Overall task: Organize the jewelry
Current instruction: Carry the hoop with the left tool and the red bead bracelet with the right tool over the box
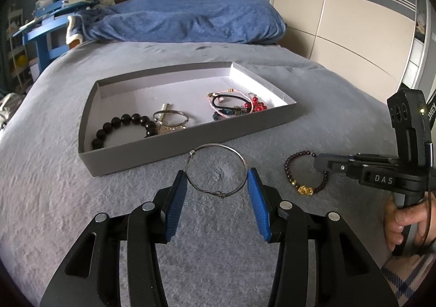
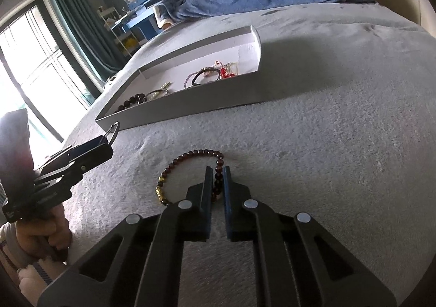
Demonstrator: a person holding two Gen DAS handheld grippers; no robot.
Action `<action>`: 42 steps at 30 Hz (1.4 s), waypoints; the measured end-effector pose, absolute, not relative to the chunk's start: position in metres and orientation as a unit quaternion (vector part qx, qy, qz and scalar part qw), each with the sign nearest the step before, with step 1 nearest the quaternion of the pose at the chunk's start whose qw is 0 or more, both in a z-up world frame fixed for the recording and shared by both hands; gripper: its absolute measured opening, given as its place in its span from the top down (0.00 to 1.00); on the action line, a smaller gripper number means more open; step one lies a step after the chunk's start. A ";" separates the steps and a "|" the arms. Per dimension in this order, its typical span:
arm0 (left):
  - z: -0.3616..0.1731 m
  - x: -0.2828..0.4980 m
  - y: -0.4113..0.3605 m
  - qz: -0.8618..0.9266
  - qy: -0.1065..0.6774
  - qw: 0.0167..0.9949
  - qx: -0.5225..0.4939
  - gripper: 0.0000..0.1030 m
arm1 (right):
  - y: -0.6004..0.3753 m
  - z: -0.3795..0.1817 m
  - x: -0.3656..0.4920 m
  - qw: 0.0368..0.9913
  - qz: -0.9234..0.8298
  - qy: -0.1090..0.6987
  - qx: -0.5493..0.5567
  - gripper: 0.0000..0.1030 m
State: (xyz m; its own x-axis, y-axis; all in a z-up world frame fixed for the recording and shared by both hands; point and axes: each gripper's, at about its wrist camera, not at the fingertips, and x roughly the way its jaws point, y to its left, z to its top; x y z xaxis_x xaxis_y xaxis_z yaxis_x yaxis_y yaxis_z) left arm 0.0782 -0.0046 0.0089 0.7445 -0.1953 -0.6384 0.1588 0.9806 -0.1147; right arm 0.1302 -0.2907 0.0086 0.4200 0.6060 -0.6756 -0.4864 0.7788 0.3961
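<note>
Left gripper (image 1: 217, 180) grips the wire bangle (image 1: 216, 168) across its width, just in front of the grey tray (image 1: 169, 149). Right gripper (image 2: 217, 170) has closed on the dark bead bracelet (image 2: 190, 173), right of the bangle. Both probably tray-bound. Grey bed cover (image 1: 54, 198); blue pillow (image 1: 190, 18) beyond the tray.

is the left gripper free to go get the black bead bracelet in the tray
Probably not yet. The left gripper is shut on the wire bangle, held across its pads, so it would have to drop that first. The path looks clear: the black bead bracelet lies in the open tray just ahead.
</note>
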 end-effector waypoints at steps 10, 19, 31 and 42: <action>0.009 0.080 -0.002 -0.097 0.345 0.933 -0.038 0.54 | -0.290 0.028 0.124 0.854 0.335 0.390 0.081 0.94; 0.025 0.087 -0.001 -0.090 0.328 0.940 -0.019 0.54 | -0.279 0.058 0.130 0.859 0.360 0.358 0.070 0.94; 0.053 0.112 0.003 -0.086 0.302 0.949 -0.021 0.54 | -0.270 0.098 0.149 0.868 0.372 0.325 0.051 0.94; 0.058 0.135 0.004 -0.079 0.303 0.949 -0.018 0.54 | -0.253 0.113 0.175 0.867 0.384 0.315 0.047 0.94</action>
State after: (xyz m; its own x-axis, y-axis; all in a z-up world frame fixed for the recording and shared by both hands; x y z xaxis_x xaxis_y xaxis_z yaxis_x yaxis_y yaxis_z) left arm 0.1352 0.0040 0.0576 0.8037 -0.1606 -0.5730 0.1384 0.9869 -0.0825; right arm 0.1754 -0.2534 0.1134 0.5071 0.6948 -0.5100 -0.6350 0.7013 0.3240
